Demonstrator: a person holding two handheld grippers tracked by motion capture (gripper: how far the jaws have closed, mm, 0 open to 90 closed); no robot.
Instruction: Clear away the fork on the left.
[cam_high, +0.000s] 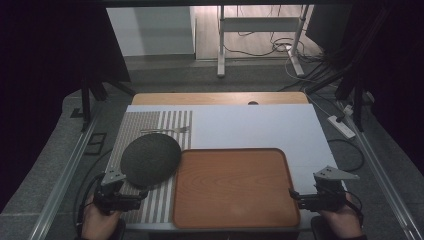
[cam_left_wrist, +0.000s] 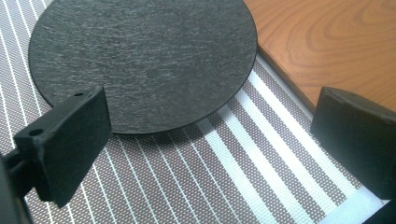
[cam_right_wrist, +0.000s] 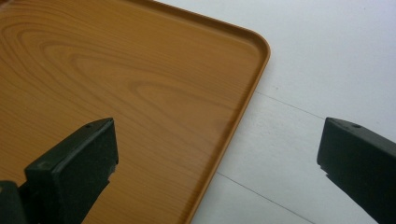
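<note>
1. Lying on the striped woven placemat (cam_left_wrist: 196, 186), the round dark slate-textured plate (cam_left_wrist: 144, 60) overlaps the rounded wood-grain tray (cam_high: 235, 187).
2. Left gripper (cam_left_wrist: 205, 140) gapes wide, empty, just short of the plate.
3. Right gripper (cam_right_wrist: 217, 158) gapes empty across the tray's rim.

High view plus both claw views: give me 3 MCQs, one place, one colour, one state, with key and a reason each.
1. Where does the fork lie?
A. on the wooden tray
B. on the striped placemat, beyond the round plate
C. on the bare white sheet at the right

2. What colour is the round plate?
A. white
B. red
C. dark grey to black

3. How do the left claw and its jaws stand?
A. open, nothing between them
B. shut on the plate
C. shut on the fork

Key:
1 B: the fork rests on the striped placemat at its far end, past the plate.
2 C: both the high view and the left claw view show a dark, matt disc.
3 A: the jaws stand wide apart over the placemat, short of the plate's rim.
</note>
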